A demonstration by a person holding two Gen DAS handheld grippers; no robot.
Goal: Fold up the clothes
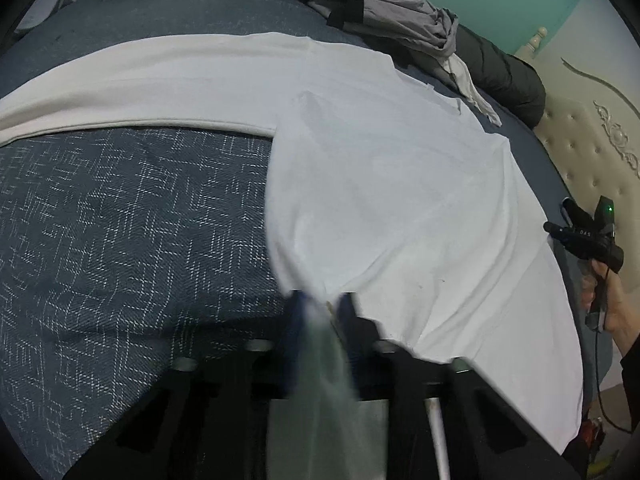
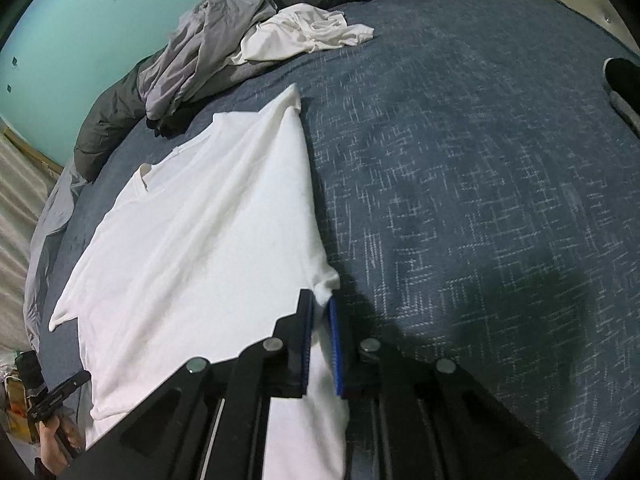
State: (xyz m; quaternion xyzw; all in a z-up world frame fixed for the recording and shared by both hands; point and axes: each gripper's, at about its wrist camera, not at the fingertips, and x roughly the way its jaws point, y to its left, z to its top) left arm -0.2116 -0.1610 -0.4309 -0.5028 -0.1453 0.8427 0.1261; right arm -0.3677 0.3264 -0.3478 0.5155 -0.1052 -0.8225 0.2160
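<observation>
Subject: a white T-shirt (image 2: 200, 220) lies spread flat on the bed (image 2: 480, 200), which is covered by a blue patterned blanket. One sleeve (image 1: 120, 80) extends sideways across the blanket. The neckline is at the far end, the hem at the near edge.

Handling assessment: the fabric is thin, soft and light. It will drape and sag between any two holds and offers no stiffness, so it should be taken at the hem corners and kept lightly taut to stop it bunching. Risk of slipping appears low while the pads bite a gathered edge.

Left gripper (image 1: 320, 300): closed on the near hem at one corner, with cloth bunched between its blue pads.

Right gripper (image 2: 320, 304): closed on the opposite hem corner, with a tuft of white cloth pinched between its jaws.

Pose: both grippers point steeply down at the bed, set apart across the width of the hem. A hand (image 1: 612, 304) holds the right gripper's handle.

Other items: a grey garment (image 2: 200, 48) and a crumpled white garment (image 2: 308, 32) lie at the far side, clear of the work.
</observation>
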